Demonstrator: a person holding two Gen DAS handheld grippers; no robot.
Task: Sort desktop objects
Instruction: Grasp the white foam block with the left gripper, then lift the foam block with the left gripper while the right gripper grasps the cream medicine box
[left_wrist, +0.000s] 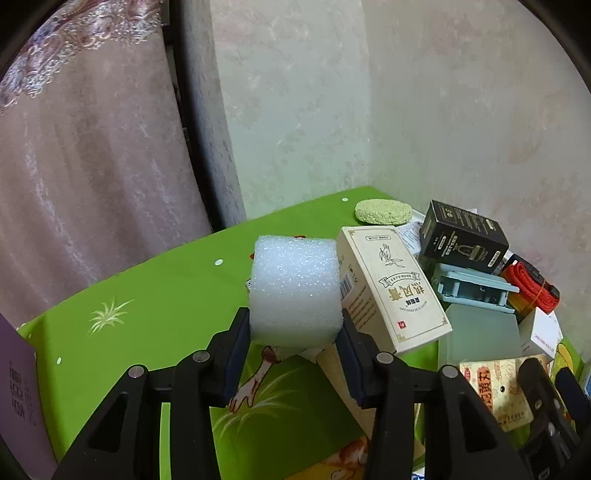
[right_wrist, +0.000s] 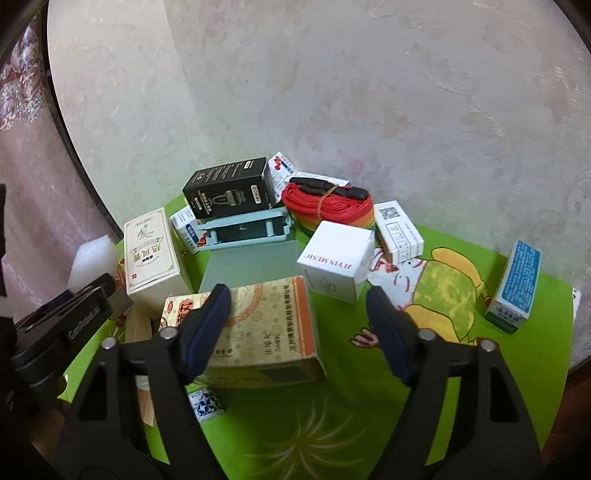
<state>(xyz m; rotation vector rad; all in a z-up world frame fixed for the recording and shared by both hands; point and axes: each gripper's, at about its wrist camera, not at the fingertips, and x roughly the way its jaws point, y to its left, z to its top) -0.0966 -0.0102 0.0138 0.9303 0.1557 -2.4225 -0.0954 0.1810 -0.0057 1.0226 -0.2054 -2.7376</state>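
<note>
The left gripper (left_wrist: 295, 332) pinched a white foam block (left_wrist: 294, 291) by its lower sides, both pads pressed flat against it, at the left edge of the clutter on the green cloth (left_wrist: 147, 295); whether the block rested on the cloth or hung just clear of it could not be told. The foam looked very light and soft, likely to dent under a hard squeeze, and its pebbled skin probably gave good friction, so a gentle hold across the two flat faces, a little higher up, seemed enough. Just beside it a cream box (left_wrist: 388, 288) leaned, close enough to be knocked if the block swung right. The right gripper (right_wrist: 299, 325) stood spread, pinching nothing: its left pad lay over the top of an orange box (right_wrist: 266, 332), its right pad over bare cloth. That carton looked stiff, light and smooth, best taken across its narrower sides. A white cube box (right_wrist: 336, 260) stood just behind it.
</note>
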